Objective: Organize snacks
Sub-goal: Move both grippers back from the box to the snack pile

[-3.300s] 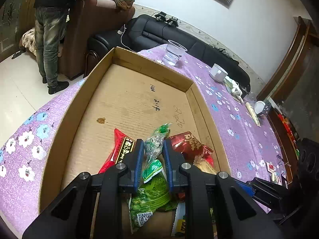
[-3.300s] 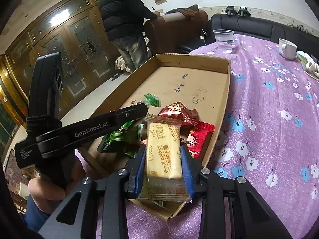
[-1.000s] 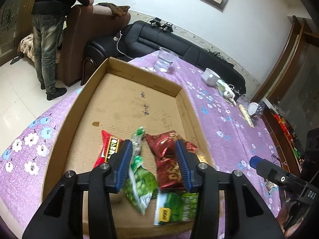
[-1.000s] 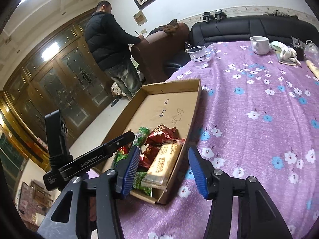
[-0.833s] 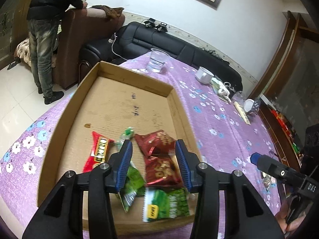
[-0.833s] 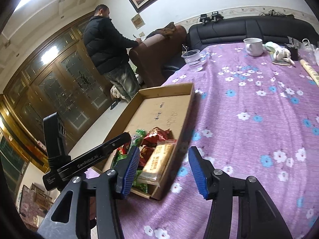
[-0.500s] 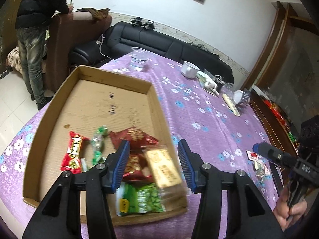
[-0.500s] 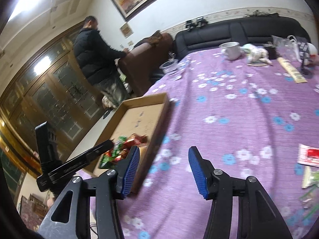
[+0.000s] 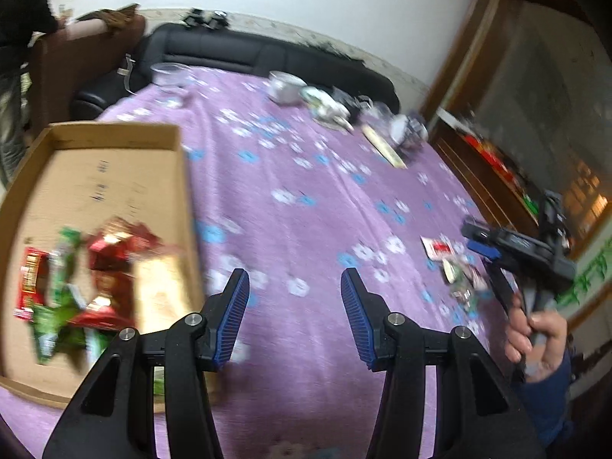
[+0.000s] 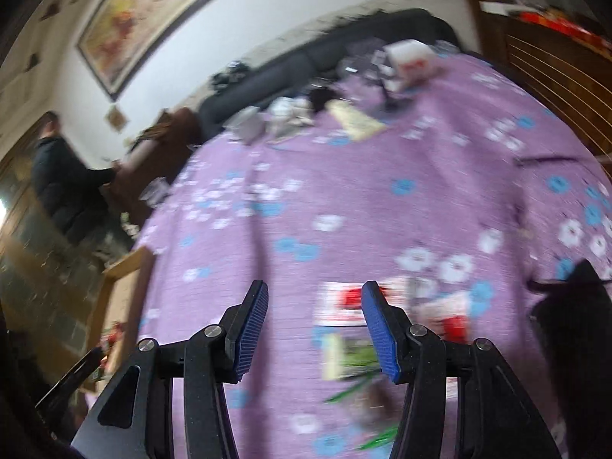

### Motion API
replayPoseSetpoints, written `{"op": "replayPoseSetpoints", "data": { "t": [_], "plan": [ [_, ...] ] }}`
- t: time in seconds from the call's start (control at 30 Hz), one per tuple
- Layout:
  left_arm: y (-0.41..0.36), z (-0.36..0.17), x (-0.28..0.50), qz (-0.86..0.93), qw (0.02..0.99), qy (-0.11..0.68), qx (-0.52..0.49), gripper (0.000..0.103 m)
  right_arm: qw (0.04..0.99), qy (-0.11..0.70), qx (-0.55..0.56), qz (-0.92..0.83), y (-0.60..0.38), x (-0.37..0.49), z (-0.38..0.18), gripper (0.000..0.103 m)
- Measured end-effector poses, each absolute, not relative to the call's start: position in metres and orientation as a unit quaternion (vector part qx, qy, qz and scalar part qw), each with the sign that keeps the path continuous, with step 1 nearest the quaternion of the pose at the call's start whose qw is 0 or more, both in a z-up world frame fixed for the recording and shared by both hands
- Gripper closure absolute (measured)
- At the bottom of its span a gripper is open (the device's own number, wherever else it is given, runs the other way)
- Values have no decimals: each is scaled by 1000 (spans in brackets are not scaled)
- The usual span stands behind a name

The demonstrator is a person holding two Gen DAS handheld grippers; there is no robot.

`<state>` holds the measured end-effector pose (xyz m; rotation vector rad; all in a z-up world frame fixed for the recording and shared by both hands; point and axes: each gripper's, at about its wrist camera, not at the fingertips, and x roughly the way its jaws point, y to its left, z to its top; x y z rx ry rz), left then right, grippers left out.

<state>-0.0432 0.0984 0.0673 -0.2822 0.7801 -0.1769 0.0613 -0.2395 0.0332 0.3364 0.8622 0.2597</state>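
Note:
A shallow cardboard box [image 9: 183,176] lies at the left of the purple flowered table. It holds red packets [image 9: 114,244], green packets [image 9: 49,325] and a pale biscuit pack [image 9: 160,298]. My left gripper [image 9: 293,273] hangs open over bare cloth just right of the box, with nothing between its fingers. My right gripper [image 10: 314,285] is open too, and loose snack packets [image 10: 344,304] lie on the cloth under and beyond its right finger, blurred. In the left wrist view a hand holds that right gripper [image 9: 482,249] over these loose packets [image 9: 455,271].
A clear plastic cup [image 9: 168,74], a white mug [image 9: 285,84] and small clutter [image 9: 405,134] stand at the table's far end, in front of a black sofa [image 9: 244,53]. A wooden cabinet [image 9: 497,176] lines the right side. A person [image 10: 61,187] stands beyond the box.
Both grippers have let go of their packets in the box, a green one and the biscuit pack. Both have swung right, the right one over to the loose packets.

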Motion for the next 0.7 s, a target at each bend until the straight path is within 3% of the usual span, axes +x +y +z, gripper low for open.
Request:
{"op": "replayPoseSetpoints", "data": {
  "t": [0.4,0.57,0.7],
  "plan": [
    [54,47,-39,-134,894,415,-101,55,880,439,149,105,-241,82,5,49],
    [58,47,-40,-130,894,416,-103,55,854,428,114,274,-190,64,15,49],
    [62,52,-39,-122,896,413,-105,55,823,385,148,390,-180,43,37,51]
  ]
}}
